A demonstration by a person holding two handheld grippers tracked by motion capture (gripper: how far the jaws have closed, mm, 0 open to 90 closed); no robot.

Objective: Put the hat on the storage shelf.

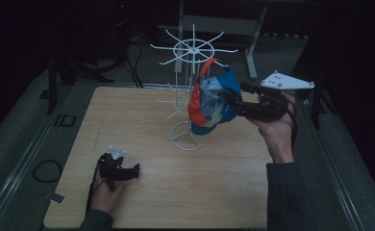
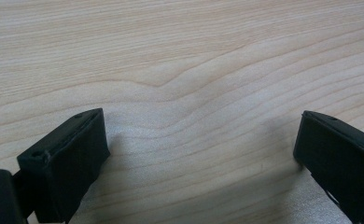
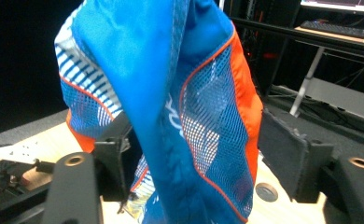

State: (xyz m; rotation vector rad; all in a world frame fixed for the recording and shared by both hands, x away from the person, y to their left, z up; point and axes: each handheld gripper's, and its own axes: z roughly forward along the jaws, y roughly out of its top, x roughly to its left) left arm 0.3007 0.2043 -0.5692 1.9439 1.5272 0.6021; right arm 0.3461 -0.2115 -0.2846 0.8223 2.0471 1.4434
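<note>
High view is showing the wooden table lying broad under everything, and on it the white wire rack is standing near the far edge, its spokes fanning out at the top. Hanging from one of those upper spokes is the cap, blue with orange trim and mesh panels, drooping down the rack's right side above the ring base.

Your right gripper is reaching in level from the right, nose pointing at the cap. In the right gripper view the cap is hanging between the two jaws, its long axis running top to bottom across your line of reach. The jaws are standing wide; the far pad is clear of the fabric, and the near one is sitting just beside it, seemingly not pressing. So the cap is looking as though it is carried by the rack rather than by you, and the way out is likely straight back toward your hand.

Your left gripper is resting low on the table at the near left, well apart from the rack, its jaws spread wide over bare wood with nothing between them.
</note>
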